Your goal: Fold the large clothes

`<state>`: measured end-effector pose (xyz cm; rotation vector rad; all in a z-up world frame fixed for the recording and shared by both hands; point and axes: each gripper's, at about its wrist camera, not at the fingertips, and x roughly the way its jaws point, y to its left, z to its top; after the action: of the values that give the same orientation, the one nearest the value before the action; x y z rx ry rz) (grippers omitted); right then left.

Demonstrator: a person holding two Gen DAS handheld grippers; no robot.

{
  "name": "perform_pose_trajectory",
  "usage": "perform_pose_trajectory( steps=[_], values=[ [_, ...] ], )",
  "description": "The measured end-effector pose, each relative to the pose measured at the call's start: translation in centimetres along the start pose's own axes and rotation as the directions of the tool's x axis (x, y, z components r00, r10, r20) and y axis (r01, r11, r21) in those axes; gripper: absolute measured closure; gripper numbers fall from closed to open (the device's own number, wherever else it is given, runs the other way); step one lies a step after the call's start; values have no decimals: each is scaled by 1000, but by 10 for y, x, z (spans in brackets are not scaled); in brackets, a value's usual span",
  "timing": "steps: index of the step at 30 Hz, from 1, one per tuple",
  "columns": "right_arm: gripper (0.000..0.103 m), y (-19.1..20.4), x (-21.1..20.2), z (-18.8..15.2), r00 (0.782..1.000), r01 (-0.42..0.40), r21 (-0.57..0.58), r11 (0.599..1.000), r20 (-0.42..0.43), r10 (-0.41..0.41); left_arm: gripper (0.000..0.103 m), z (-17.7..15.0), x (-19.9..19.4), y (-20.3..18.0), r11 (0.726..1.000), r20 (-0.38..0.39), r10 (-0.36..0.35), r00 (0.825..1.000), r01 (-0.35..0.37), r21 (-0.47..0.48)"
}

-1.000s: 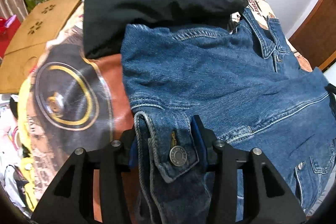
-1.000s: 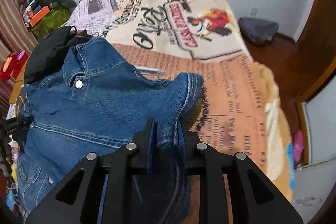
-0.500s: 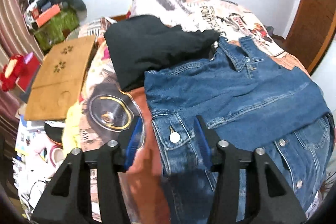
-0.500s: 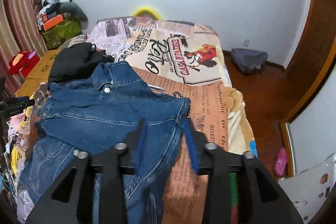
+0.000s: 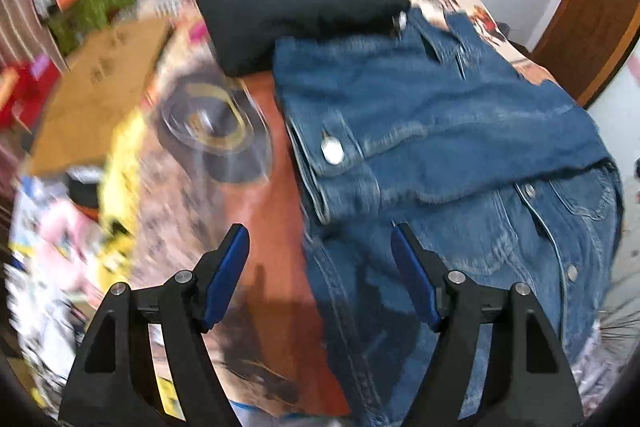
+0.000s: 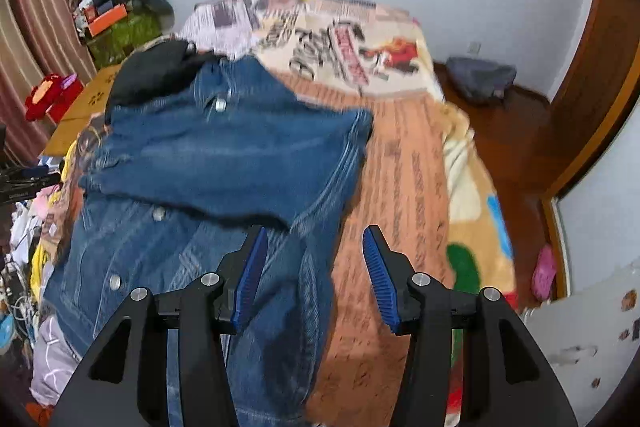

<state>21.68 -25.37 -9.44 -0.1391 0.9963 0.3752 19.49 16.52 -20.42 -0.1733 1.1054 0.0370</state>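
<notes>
A blue denim jacket (image 5: 432,131) lies on the printed bedspread (image 5: 276,235), its sleeves folded across the body; it also shows in the right wrist view (image 6: 224,163). My left gripper (image 5: 320,243) is open and empty, above the jacket's left edge, just short of the folded cuff with a metal button (image 5: 332,151). My right gripper (image 6: 314,247) is open and empty, above the jacket's right edge where it meets the bedspread (image 6: 400,167). A black garment (image 5: 288,15) lies beyond the jacket's collar.
A wooden board (image 5: 96,95) lies left of the bed. Clutter and boxes (image 6: 116,23) stand at the far left by the curtain. A wooden door (image 6: 592,87) is at the right, and a grey bag (image 6: 480,79) lies on the floor beside the bed.
Both grippers let go of the jacket sleeves and opened, then drew back from the jacket. The sleeves now lie folded across the jacket's body.
</notes>
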Motion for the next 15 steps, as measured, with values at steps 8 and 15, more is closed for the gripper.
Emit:
perform_pose_trajectory(
  steps=[8, 15],
  values=[
    [57, 3, 42, -39, 986, -35, 34, 999, -163, 40, 31, -43, 61, 12, 960, -168, -246, 955, 216, -179],
    [47, 10, 44, -53, 990, -63, 32, 998, -128, 66, 36, -61, 66, 8, 899, -130, -393, 910, 351, -261]
  ],
)
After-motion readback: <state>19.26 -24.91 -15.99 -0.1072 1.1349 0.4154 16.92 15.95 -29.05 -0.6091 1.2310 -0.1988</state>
